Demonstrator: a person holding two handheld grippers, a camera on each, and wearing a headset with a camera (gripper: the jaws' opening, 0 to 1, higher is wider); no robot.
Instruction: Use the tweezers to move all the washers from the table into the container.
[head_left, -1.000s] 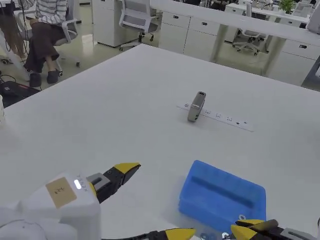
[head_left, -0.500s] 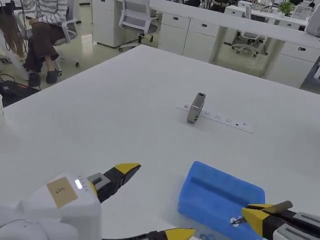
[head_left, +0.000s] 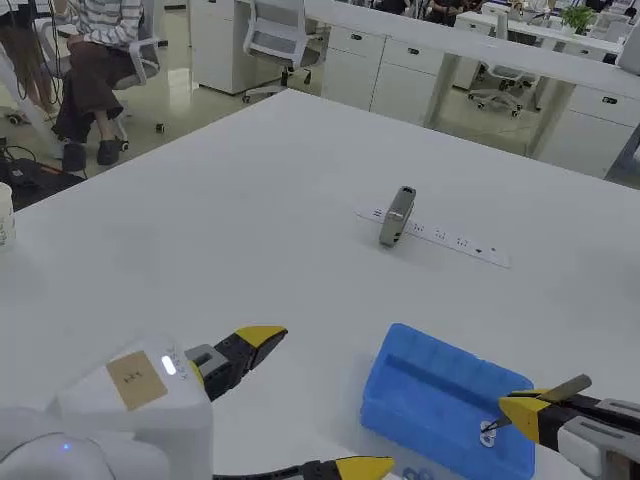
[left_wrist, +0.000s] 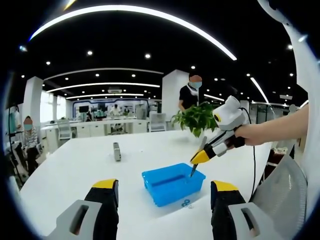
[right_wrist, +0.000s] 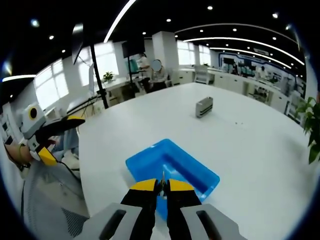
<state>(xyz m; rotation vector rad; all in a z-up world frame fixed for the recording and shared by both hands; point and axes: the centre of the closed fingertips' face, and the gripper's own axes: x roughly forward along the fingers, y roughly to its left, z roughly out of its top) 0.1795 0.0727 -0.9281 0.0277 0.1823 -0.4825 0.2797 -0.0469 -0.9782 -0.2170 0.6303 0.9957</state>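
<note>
The right tool (head_left: 520, 412), narrow, is gripping the tweezers (head_left: 568, 387), whose tip is holding a washer (head_left: 488, 436) just over the container (head_left: 440, 350) floor. The wide left tool (head_left: 320, 400) is hovering nearer the washers (left_wrist: 186, 203) on the worktop (head_left: 250, 220).

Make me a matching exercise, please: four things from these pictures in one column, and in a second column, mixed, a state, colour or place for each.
1. left gripper
2. right gripper
3. container
4. loose washers

A. blue
B. lying on the table, beside the container
C. jaws wide open
D. shut on the tweezers

Pairs: 1-C, 2-D, 3-A, 4-B
</note>
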